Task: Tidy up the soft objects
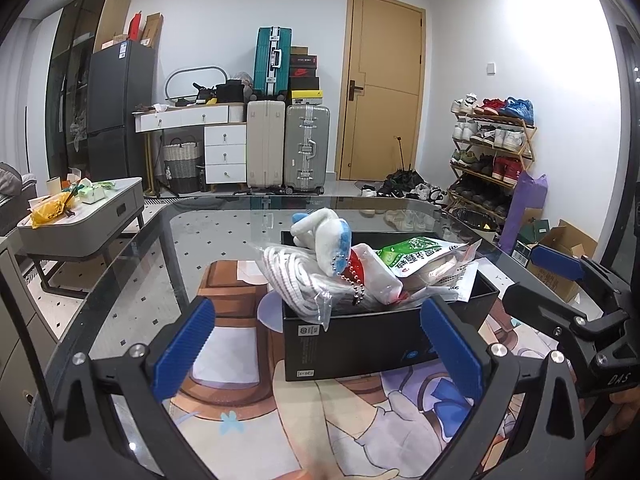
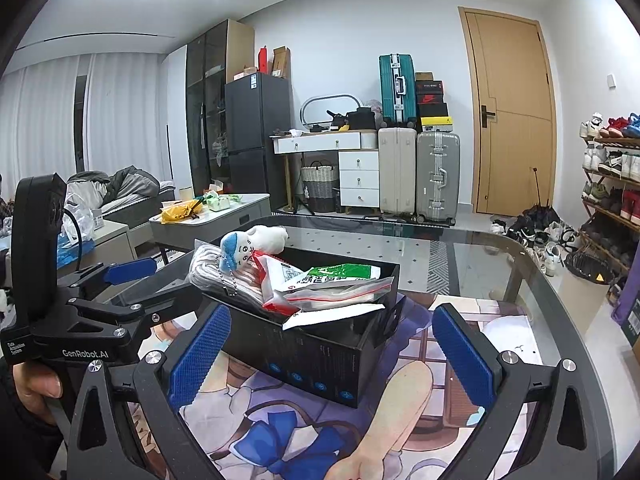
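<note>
An open black box (image 1: 360,340) stands on the glass table (image 1: 160,248), filled with soft goods. On top lies a white plush toy (image 1: 324,240) with a blue cap and a bead chain. Beside it are a bagged white cloth bundle (image 1: 292,280), a red-and-white packet (image 1: 376,276) and a green-and-white packet (image 1: 420,254). My left gripper (image 1: 318,344) is open and empty just in front of the box. My right gripper (image 2: 332,356) is also open and empty, before the box (image 2: 312,356) from the other side. The plush toy (image 2: 248,246) rests at the box's far left end.
A cartoon-print mat (image 2: 400,392) lies under the box. The right gripper (image 1: 536,280) shows at the right of the left wrist view, and the left gripper (image 2: 160,284) at the left of the right wrist view. A low coffee table (image 1: 80,220) stands left; suitcases (image 1: 288,148) and a shoe rack (image 1: 492,152) stand behind.
</note>
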